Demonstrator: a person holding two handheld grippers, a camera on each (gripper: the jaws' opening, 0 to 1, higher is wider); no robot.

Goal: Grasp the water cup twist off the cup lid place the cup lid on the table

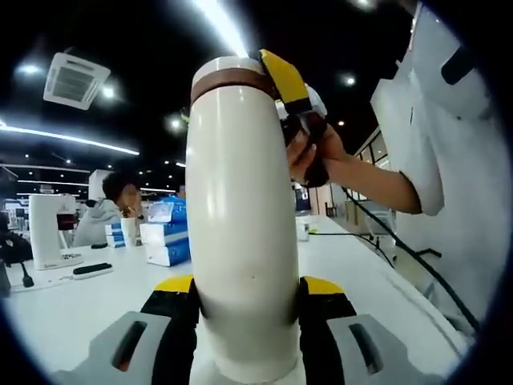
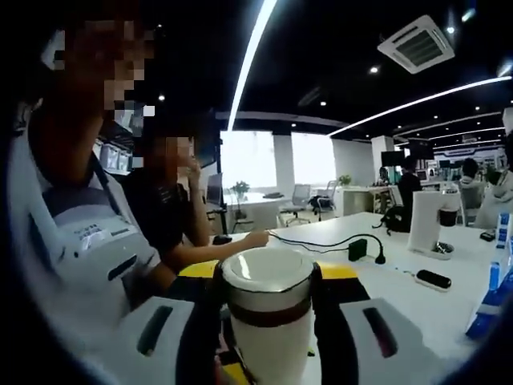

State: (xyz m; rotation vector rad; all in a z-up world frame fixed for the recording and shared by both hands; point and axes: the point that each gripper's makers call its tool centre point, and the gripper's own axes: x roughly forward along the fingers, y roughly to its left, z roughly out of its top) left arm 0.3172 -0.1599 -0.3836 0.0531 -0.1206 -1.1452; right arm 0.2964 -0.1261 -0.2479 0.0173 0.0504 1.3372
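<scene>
A tall cream water cup (image 1: pixel 240 208) stands upright, with a brown band under its cream lid (image 1: pixel 228 66). My left gripper (image 1: pixel 247 295) is shut on the lower body of the cup, a yellow-and-black pad on each side. My right gripper (image 1: pixel 292 96), held by a hand, comes in from the right with one yellow jaw against the lid's edge. In the right gripper view the lid (image 2: pixel 267 273) sits between the two jaws of my right gripper (image 2: pixel 268 298), which is shut on it. The cup's base is hidden.
The white table (image 1: pixel 72 305) carries stacked blue-and-white boxes (image 1: pixel 167 241), a white appliance (image 1: pixel 44 233) and a dark flat device (image 2: pixel 434 279). A black cable and plug (image 2: pixel 357 249) lie on it. A person in white stands close on the right (image 1: pixel 433 160); others sit nearby.
</scene>
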